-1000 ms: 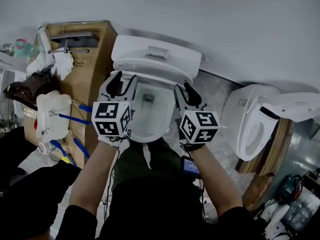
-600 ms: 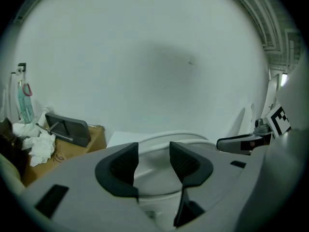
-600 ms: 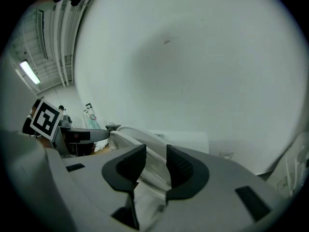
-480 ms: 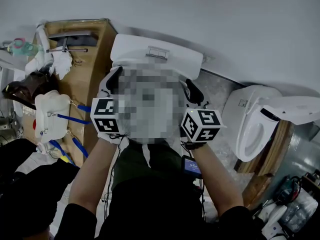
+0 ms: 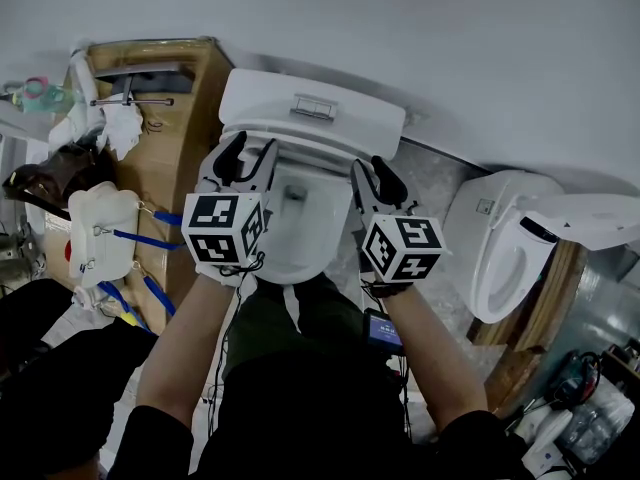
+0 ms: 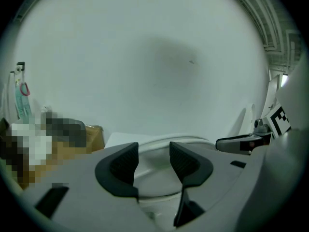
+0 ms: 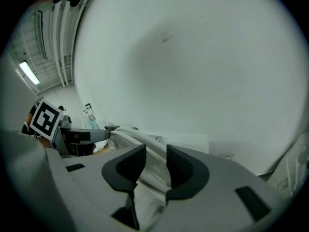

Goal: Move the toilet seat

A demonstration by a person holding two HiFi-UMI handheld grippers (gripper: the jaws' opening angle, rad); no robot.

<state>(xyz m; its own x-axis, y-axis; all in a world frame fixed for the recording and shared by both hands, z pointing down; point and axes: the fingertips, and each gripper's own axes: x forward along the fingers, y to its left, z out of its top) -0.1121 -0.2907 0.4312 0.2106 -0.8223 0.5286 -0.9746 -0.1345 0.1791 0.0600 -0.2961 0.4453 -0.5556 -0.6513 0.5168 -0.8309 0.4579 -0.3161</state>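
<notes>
White wall (image 5: 450, 48) fills the background, and a toilet stands against it with its tank (image 5: 312, 108) at the top of the head view and its bowl (image 5: 295, 230) straight below me. Speckled grey floor (image 5: 432, 183) shows to the right of the bowl.

The seat (image 5: 305, 151) lies as a white band between tank and bowl, and I have it by both sides. My left tongs (image 5: 247, 163) straddle its left edge. In the left gripper view their dark pads stand well apart and the white rim fills the gap from one pad to the other, so they pinch it on a broad part. My right tongs (image 5: 377, 183) sit on the seat's right edge. In the right gripper view the pads are much nearer each other, clamped on a thin white edge that runs up and away to the left, tilted, toward the marker cube of the other tongs.

Left of the toilet stands a brown box (image 5: 190, 138) with white things on and beside it. A second toilet (image 5: 500, 253) sits well apart at the right, its lid up.
</notes>
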